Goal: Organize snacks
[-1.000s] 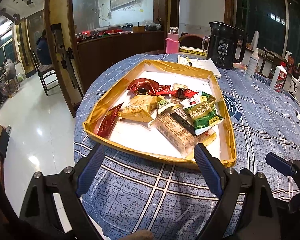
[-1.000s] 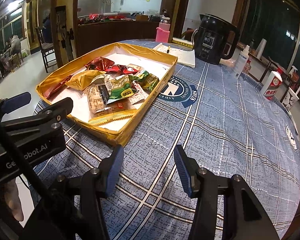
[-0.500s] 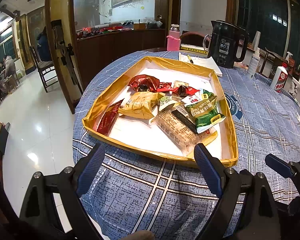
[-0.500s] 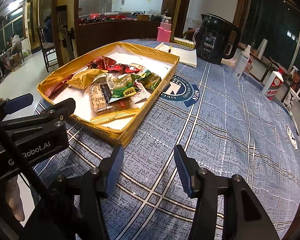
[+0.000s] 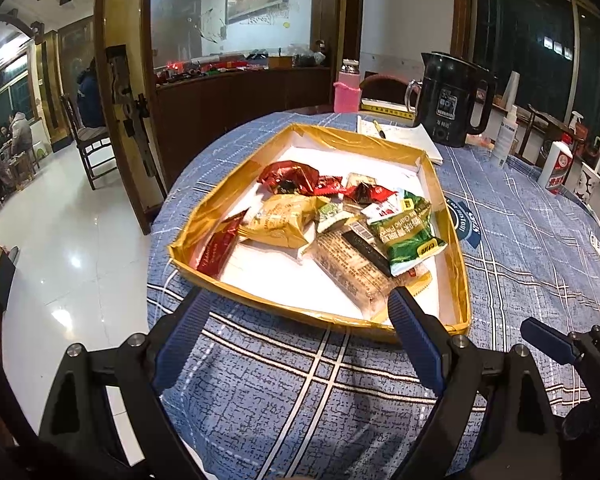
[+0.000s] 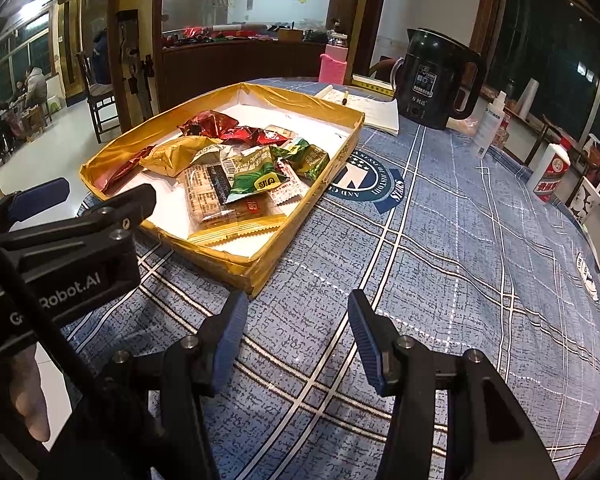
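Observation:
A shallow gold-edged tray [image 5: 204, 216] [image 6: 260, 268] with a white floor lies on the blue plaid tablecloth. In it are a green packet [image 5: 408, 232] [image 6: 256, 176], a yellow packet [image 5: 284, 220] [image 6: 180, 154], a crumpled red packet [image 5: 288, 176] [image 6: 208, 122], a clear biscuit pack [image 5: 352, 264] [image 6: 208, 196] and a dark red stick pack [image 5: 218, 248]. My left gripper [image 5: 298, 304] hovers open just short of the tray's near edge. The right gripper [image 6: 298, 300] is open over bare cloth, to the right of the tray's near corner. Neither holds anything.
Behind the tray stand a black kettle [image 5: 448, 100] [image 6: 432, 80], a notebook with a pen [image 5: 400, 136] and a pink bottle [image 5: 346, 94]. White bottles [image 5: 556, 168] [image 6: 548, 176] line the far right. The round table's edge drops to a shiny floor on the left.

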Demonstrator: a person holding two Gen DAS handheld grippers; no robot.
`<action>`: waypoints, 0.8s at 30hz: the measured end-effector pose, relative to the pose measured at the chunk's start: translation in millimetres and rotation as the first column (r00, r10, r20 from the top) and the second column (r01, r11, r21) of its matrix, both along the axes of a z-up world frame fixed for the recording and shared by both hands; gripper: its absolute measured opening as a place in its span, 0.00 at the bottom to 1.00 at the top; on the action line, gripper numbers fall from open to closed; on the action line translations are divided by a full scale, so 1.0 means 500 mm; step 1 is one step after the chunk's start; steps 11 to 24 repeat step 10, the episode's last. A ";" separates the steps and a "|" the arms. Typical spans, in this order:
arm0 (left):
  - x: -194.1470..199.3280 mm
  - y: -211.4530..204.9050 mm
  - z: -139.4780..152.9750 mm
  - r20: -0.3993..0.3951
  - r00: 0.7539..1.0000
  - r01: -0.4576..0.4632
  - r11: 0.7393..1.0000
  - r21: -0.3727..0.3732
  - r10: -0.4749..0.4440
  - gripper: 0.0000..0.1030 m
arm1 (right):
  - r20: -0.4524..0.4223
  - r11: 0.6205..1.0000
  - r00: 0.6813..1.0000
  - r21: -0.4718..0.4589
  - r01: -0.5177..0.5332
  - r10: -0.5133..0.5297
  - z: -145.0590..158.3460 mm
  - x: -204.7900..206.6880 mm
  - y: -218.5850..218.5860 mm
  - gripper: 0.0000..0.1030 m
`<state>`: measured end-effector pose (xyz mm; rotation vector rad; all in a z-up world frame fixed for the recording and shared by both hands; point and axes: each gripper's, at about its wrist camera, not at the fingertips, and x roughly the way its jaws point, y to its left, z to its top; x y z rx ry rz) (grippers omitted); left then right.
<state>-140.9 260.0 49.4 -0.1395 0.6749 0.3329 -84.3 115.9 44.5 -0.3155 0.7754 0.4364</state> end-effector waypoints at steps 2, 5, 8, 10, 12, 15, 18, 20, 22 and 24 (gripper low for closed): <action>-0.002 0.001 0.002 -0.004 1.000 0.000 1.000 -0.003 0.000 0.88 | 0.000 1.000 1.000 0.001 0.000 0.000 0.000 0.000 0.000 0.51; -0.001 -0.001 0.002 -0.019 1.000 0.011 1.000 -0.012 -0.012 0.88 | 0.001 1.000 1.000 0.003 0.000 0.000 0.000 0.000 0.000 0.51; 0.000 -0.008 0.001 -0.034 0.999 0.016 1.000 -0.017 -0.017 0.88 | 0.006 1.000 1.000 0.012 0.004 -0.004 0.004 -0.001 -0.003 0.51; 0.001 -0.013 0.000 -0.041 0.999 0.025 1.000 -0.018 -0.026 0.88 | 0.011 1.000 1.000 0.018 0.009 -0.009 0.008 -0.003 -0.008 0.53; 0.001 -0.013 0.000 -0.041 0.999 0.025 1.000 -0.018 -0.026 0.88 | 0.011 1.000 1.000 0.018 0.009 -0.009 0.008 -0.003 -0.008 0.53; 0.001 -0.013 0.000 -0.041 0.999 0.025 1.000 -0.018 -0.026 0.88 | 0.011 1.000 1.000 0.018 0.009 -0.009 0.008 -0.003 -0.008 0.53; 0.001 -0.013 0.000 -0.041 0.999 0.025 1.000 -0.018 -0.026 0.88 | 0.011 1.000 1.000 0.018 0.009 -0.009 0.008 -0.003 -0.008 0.53; 0.001 -0.013 0.000 -0.041 0.999 0.025 1.000 -0.018 -0.026 0.88 | 0.011 1.000 1.000 0.018 0.009 -0.009 0.008 -0.003 -0.008 0.53; 0.001 -0.013 0.000 -0.041 0.999 0.025 1.000 -0.018 -0.026 0.88 | 0.011 1.000 1.000 0.018 0.009 -0.009 0.008 -0.003 -0.008 0.53; 0.001 -0.013 0.000 -0.041 0.999 0.025 1.000 -0.018 -0.026 0.88 | 0.011 1.000 1.000 0.018 0.009 -0.009 0.008 -0.003 -0.008 0.53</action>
